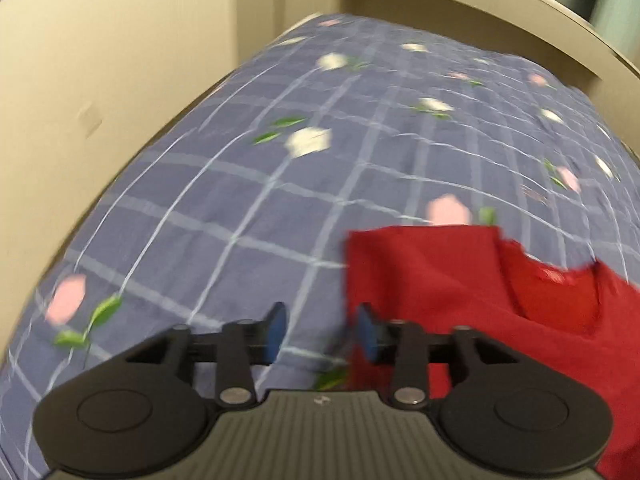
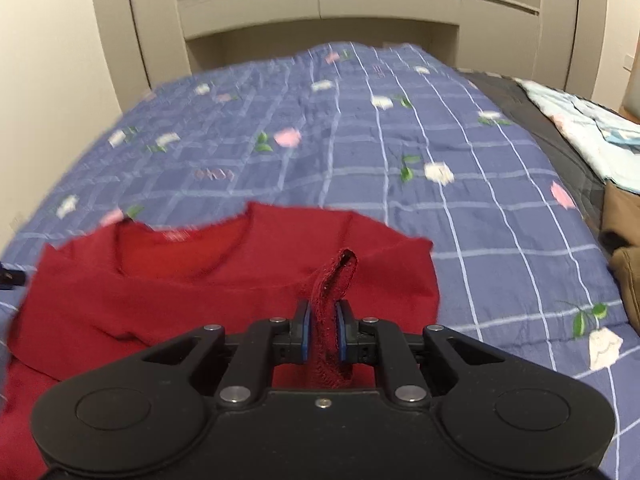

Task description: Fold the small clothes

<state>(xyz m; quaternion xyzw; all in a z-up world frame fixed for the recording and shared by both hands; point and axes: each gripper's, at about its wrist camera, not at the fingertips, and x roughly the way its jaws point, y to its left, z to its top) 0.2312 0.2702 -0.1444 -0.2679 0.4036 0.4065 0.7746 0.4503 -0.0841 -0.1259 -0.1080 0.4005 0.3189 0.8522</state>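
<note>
A small red top (image 2: 208,292) lies flat on a blue checked quilt (image 2: 360,152), neckline towards the headboard. My right gripper (image 2: 323,332) is shut on a bunched edge of the red top and holds that fold up from the cloth. In the left wrist view the red top (image 1: 440,280) lies to the right. My left gripper (image 1: 322,332) is open and empty, just above the quilt (image 1: 240,200) at the top's left edge, its right finger over the cloth.
A beige headboard with shelves (image 2: 320,4) stands at the far end of the bed. A beige wall (image 1: 80,80) runs along the left side. A light blue cloth (image 2: 592,132) and a brown item (image 2: 624,248) lie at the bed's right edge.
</note>
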